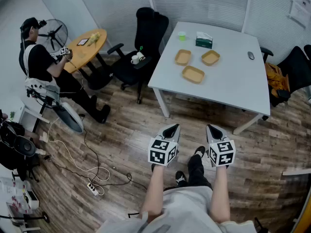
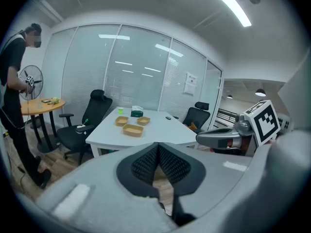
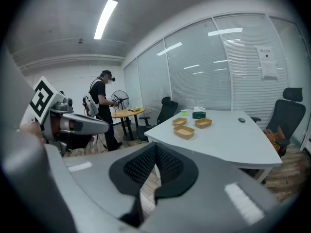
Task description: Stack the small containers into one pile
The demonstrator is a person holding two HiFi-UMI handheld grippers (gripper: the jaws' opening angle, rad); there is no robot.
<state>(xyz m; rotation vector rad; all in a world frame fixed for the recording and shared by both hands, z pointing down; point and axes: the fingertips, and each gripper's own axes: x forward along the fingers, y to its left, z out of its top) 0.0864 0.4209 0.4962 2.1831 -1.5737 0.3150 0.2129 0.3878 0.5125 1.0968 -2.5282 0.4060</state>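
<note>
Wood-floored office: toward the far left corner of the white desk [image 1: 233,89], three shallow tan containers [image 1: 193,74] lie apart, unstacked, near a green tissue box [image 1: 203,41]. The left claw [image 1: 171,129] and right claw [image 1: 214,129] are pressed together, empty. The wall notice [image 1: 301,6] is unreadable.

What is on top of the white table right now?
On the white table: three small containers, apart and unstacked, a green cup, a tissue box and a small dark object. Nothing covers them; anything beneath the containers is hidden.
</note>
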